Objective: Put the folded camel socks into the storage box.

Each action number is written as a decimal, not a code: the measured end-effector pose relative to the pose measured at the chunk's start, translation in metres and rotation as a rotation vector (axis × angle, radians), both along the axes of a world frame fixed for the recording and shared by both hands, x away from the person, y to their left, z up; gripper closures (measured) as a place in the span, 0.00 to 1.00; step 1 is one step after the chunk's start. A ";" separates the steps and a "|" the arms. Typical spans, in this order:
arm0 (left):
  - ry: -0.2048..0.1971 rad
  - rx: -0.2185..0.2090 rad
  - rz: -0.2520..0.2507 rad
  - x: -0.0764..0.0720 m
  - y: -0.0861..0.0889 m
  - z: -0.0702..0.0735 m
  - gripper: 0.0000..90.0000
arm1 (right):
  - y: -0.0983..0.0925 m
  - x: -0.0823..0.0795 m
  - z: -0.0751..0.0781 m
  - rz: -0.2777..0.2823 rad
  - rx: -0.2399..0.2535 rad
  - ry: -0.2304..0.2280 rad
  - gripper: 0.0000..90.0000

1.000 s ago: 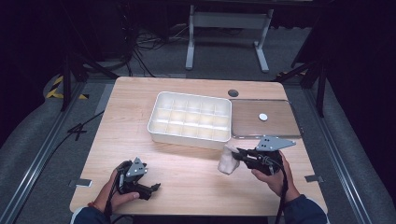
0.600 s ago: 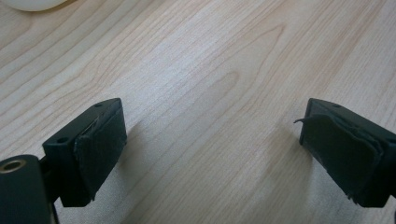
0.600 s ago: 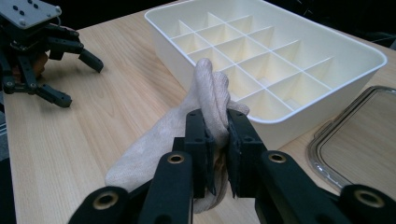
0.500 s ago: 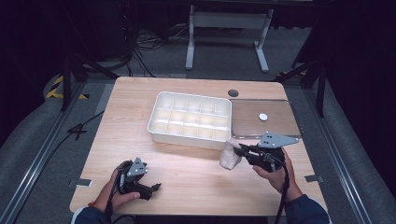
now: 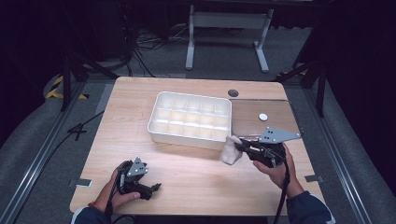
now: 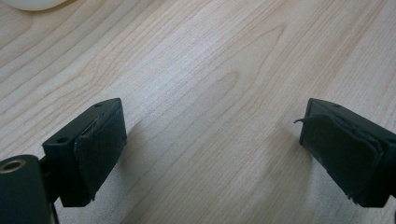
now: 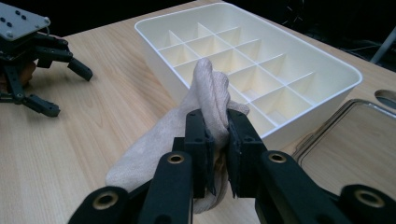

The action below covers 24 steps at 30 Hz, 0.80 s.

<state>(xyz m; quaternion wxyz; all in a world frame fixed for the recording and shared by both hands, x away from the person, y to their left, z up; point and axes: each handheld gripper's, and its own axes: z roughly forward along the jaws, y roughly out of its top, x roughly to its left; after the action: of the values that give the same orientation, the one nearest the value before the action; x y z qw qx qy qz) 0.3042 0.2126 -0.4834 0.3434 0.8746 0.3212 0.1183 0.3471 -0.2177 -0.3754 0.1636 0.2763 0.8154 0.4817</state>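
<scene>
Right fingers: I pinch the beige cloth beside the white divided tray.
Left fingers: mine, spread apart, nothing between, over the desk.

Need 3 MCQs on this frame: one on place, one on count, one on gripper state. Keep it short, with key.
1. Where is the sock?
A. inside the tray
B. at the tray's near right corner, outside it
C. on the clear lid

2. How many rows of compartments does the white tray have?
A. three
B. one
C. six

3. How does the left gripper stand?
A. shut on the sock
B. shut on nothing
C. open over bare table

Key: 1 B, the sock hangs from the right gripper beside the tray wall. 2 A, the dividers show three rows. 3 C, its jaws stand wide apart with only wood between.
</scene>
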 end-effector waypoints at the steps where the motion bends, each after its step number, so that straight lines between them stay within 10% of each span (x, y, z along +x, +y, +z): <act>1: 0.001 0.000 0.000 0.000 0.000 0.000 0.08 | 0.000 0.001 0.002 0.000 -0.002 -0.005 0.89; 24: 0.001 -0.001 0.002 0.000 0.000 0.000 0.08 | 0.005 0.031 0.036 -0.026 -0.028 -0.063 0.89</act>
<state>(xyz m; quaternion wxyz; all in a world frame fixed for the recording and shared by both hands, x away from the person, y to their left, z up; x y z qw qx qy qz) 0.3041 0.2124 -0.4835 0.3435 0.8742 0.3222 0.1181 0.3777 -0.2123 -0.3394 0.1994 0.2691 0.8128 0.4766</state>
